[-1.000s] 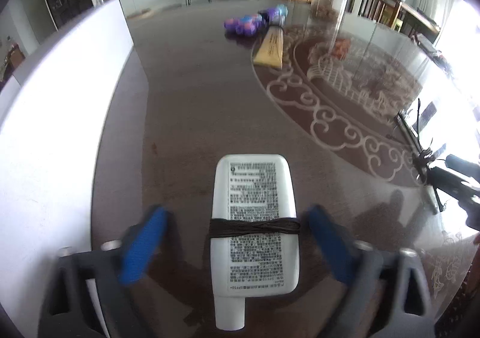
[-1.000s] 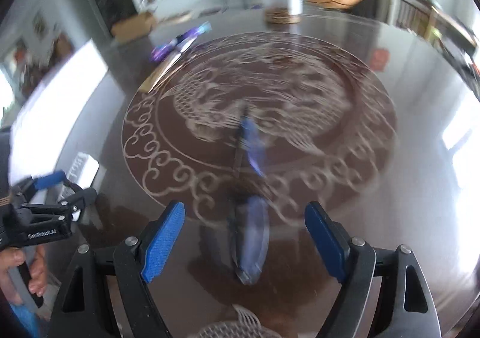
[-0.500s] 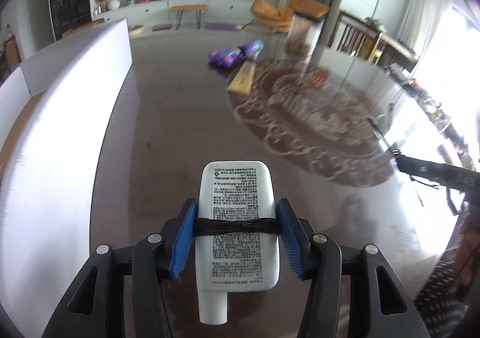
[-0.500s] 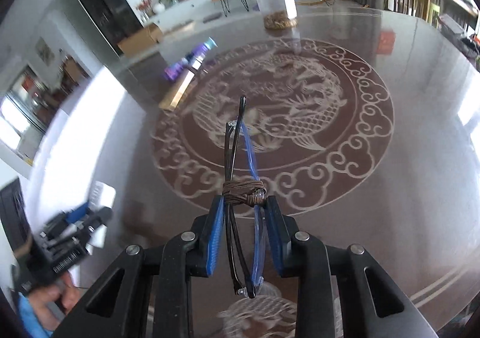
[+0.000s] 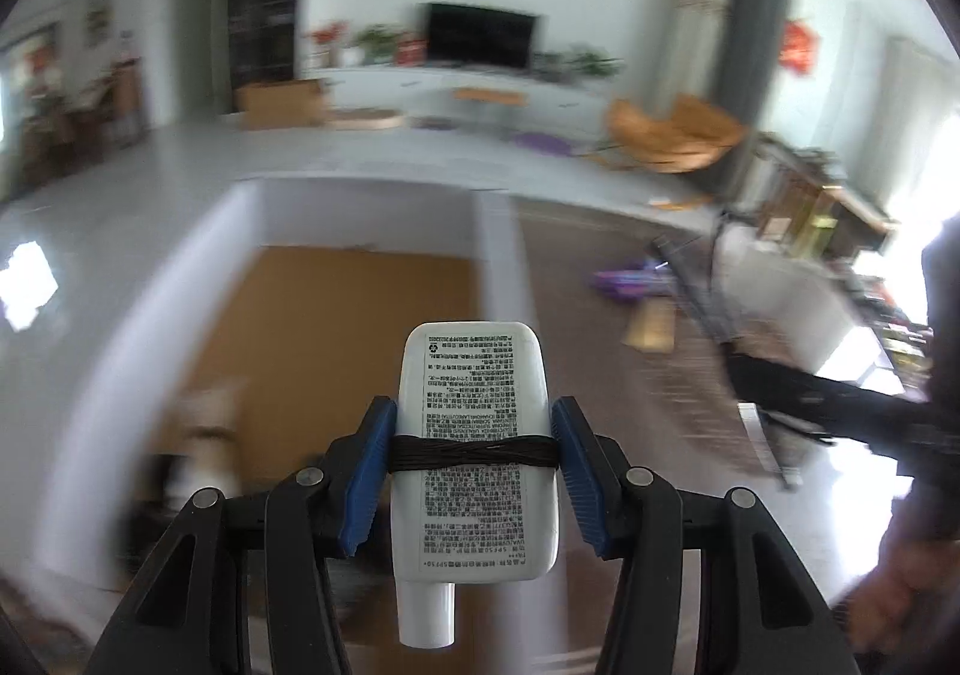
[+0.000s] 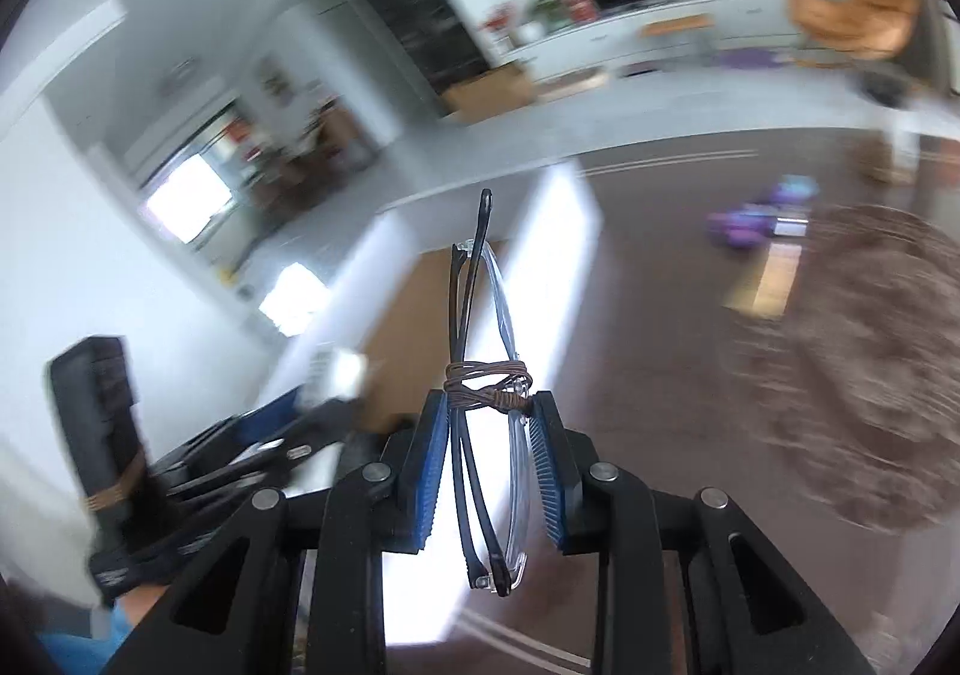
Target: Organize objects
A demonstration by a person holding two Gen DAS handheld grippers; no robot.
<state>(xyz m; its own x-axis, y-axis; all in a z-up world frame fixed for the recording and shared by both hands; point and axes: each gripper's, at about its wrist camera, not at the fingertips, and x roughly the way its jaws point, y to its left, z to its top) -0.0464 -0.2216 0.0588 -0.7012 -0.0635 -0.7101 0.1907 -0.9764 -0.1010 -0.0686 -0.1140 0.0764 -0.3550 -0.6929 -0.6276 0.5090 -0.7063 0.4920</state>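
Observation:
My left gripper (image 5: 473, 459) is shut on a white tube (image 5: 474, 435) with printed text and a dark band round it, held in the air over a white-walled box (image 5: 198, 279) with a brown floor. My right gripper (image 6: 489, 435) is shut on folded glasses (image 6: 480, 351) tied with a brown cord, held up near the same box (image 6: 564, 231). The left gripper also shows at the lower left of the right wrist view (image 6: 252, 447), blurred.
A small blurred object (image 5: 207, 429) lies on the box floor at its left. A purple packet (image 5: 630, 279) and a tan flat box (image 5: 651, 324) lie on the dark table (image 5: 564, 291). The patterned round inlay (image 6: 852, 363) is at right.
Both grippers have lifted off the table with their objects and swung left toward the white box. A second ago both were open around the tube and the glasses.

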